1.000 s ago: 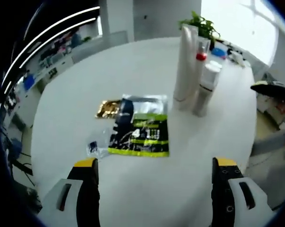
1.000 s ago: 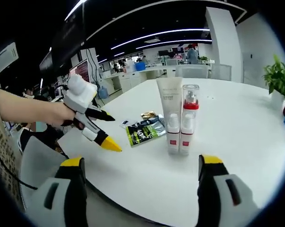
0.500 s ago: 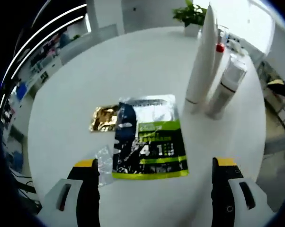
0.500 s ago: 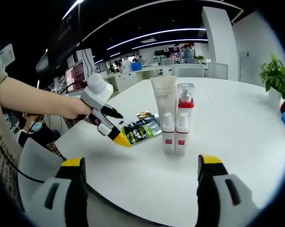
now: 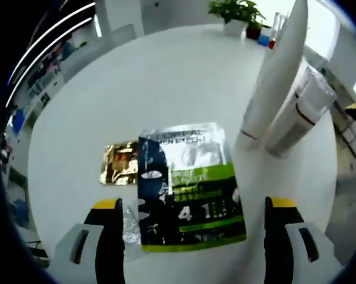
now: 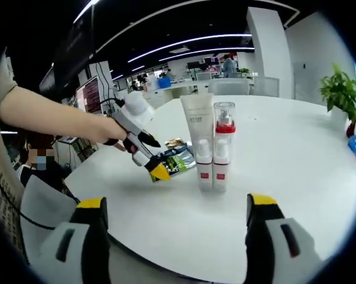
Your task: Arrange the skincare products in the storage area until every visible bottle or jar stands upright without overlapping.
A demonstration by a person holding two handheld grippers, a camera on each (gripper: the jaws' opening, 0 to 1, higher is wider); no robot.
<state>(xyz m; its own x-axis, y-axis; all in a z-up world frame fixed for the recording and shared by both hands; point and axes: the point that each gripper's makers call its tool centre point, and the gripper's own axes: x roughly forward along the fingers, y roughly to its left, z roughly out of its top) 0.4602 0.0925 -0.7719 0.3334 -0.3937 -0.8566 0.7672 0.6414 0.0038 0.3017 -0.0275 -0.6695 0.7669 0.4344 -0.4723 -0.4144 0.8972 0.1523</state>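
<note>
Left gripper view, sachet [image 5: 187,189] between jaws, near table [image 5: 166,71] edge

In the left gripper view, the big sachet [image 5: 187,183] lies bottom center on the table [image 5: 136,77], small sachet [image 5: 120,163] touching its left, tube [image 5: 275,74] and bottles [image 5: 299,112] upper right.

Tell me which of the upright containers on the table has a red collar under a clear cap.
The pump bottle, standing right of the tall white tube in the right gripper view; the tube is plain white at its top.
</note>
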